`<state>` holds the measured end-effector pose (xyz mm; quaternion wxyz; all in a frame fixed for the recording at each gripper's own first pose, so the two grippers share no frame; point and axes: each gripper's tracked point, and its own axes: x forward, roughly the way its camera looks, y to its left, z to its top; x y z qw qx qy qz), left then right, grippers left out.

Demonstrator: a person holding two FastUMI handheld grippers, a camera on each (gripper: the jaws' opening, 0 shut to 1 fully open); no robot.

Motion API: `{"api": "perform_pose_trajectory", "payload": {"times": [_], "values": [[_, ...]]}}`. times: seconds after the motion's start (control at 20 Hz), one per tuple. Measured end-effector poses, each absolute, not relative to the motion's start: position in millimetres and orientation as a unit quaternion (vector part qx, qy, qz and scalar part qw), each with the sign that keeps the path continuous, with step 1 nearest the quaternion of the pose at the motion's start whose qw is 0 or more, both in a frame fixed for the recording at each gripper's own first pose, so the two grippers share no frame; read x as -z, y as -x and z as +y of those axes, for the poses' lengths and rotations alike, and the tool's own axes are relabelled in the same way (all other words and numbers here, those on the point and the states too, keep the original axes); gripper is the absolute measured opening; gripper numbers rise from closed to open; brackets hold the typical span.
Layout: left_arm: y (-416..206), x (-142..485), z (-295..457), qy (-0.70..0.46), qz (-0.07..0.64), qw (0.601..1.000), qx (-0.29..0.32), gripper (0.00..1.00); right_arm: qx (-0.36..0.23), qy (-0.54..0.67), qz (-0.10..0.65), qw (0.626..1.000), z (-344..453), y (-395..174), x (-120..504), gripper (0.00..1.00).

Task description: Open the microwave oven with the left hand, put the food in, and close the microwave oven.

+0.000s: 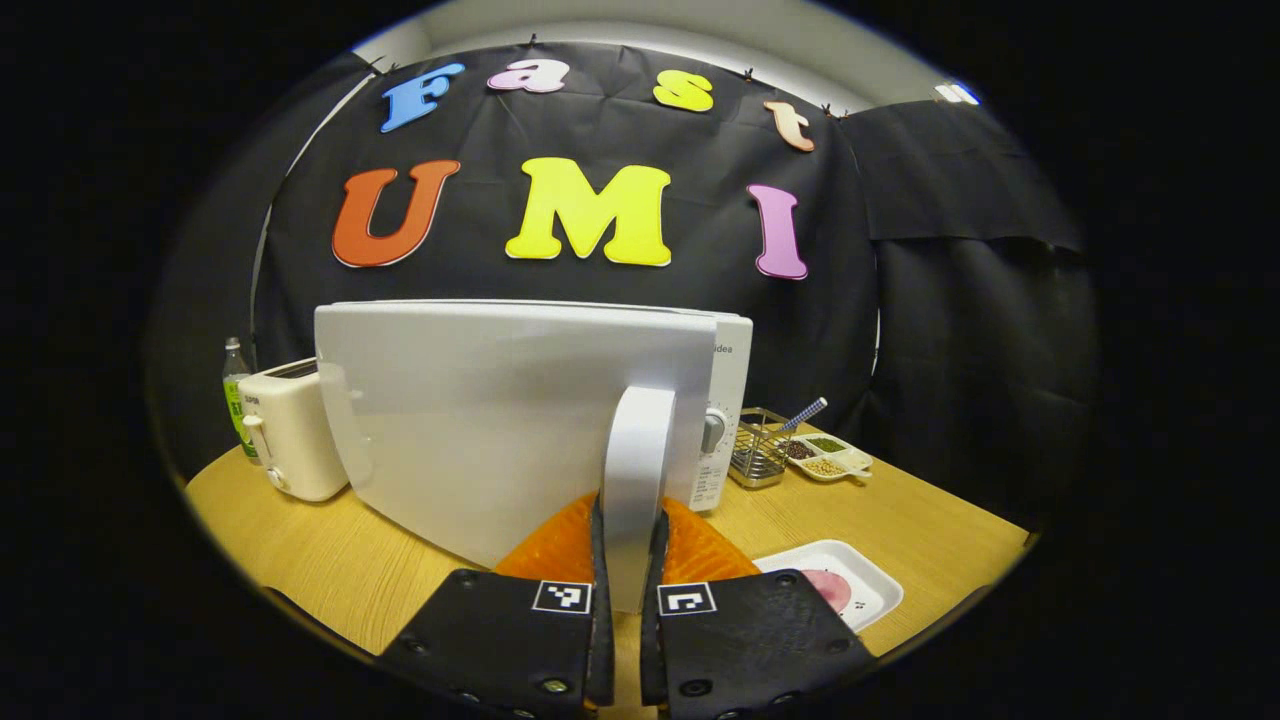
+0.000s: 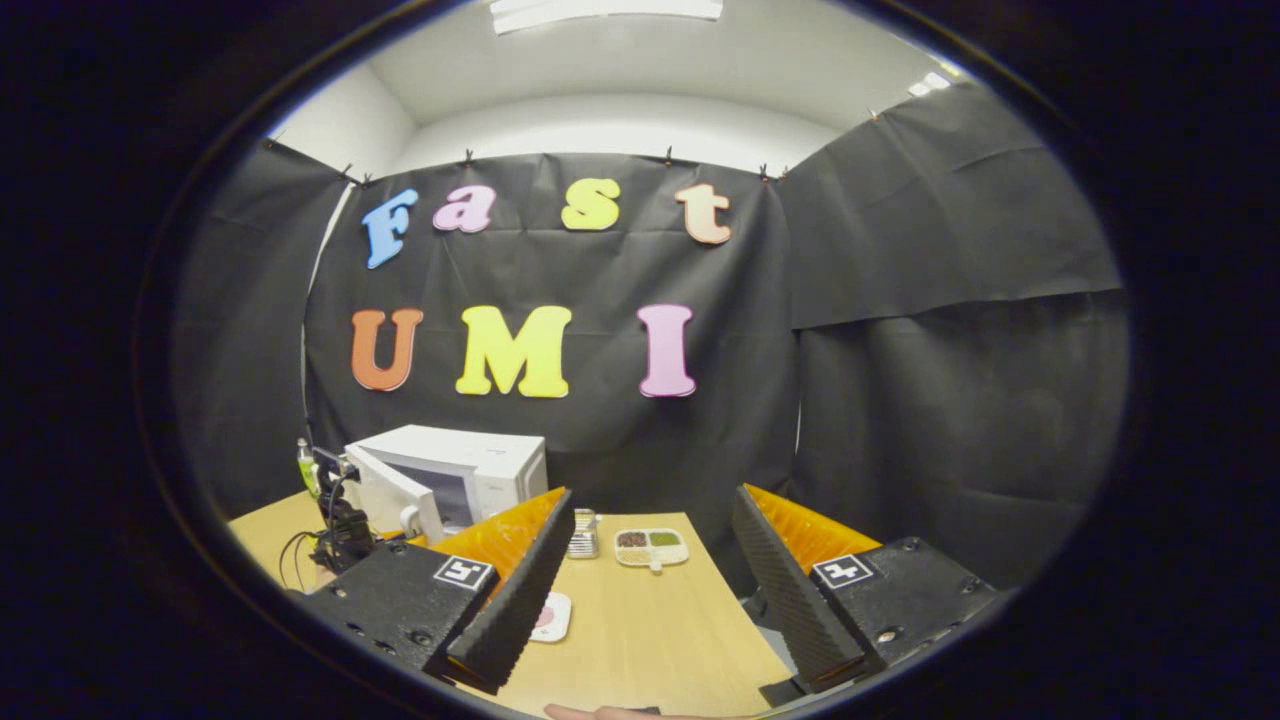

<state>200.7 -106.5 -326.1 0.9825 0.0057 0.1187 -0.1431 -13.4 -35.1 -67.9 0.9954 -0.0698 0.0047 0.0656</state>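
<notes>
The white microwave point(image 1: 728, 380) stands on the wooden table with its door point(image 1: 480, 420) swung part-way open toward me. My left gripper point(image 1: 630, 510) is shut on the door's upright white handle point(image 1: 640, 440). A white plate with pink food point(image 1: 835, 585) lies on the table at the lower right. In the right gripper view the microwave point(image 2: 480, 460) is at the left with its door point(image 2: 385, 490) ajar, and the food plate point(image 2: 552, 615) peeks out beside one finger. My right gripper point(image 2: 652, 505) hovers open above the table, holding nothing.
A cream toaster point(image 1: 290, 430) and a bottle point(image 1: 235, 385) stand left of the microwave. A wire basket point(image 1: 758, 452) and a divided dish of seasonings point(image 1: 830, 455) sit to its right. The table edge point(image 2: 740, 610) runs close on the right. A fingertip point(image 2: 590, 712) shows at the bottom.
</notes>
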Motion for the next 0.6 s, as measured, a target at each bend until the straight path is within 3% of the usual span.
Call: {"api": "perform_pose_trajectory", "payload": {"times": [0.35,0.45,0.6], "values": [[-137,319,-40,-0.013,0.111,0.985,0.13,0.11,-0.088,0.076,0.017,0.993,-8,25,88,0.93],[-110,326,-13,-0.012,0.129,0.985,0.117,0.22,-0.09,0.08,0.024,0.992,-5,24,96,0.93],[-72,319,40,-0.037,0.114,0.99,0.08,0.63,-0.095,0.085,0.035,0.991,2,24,109,0.93]]}}
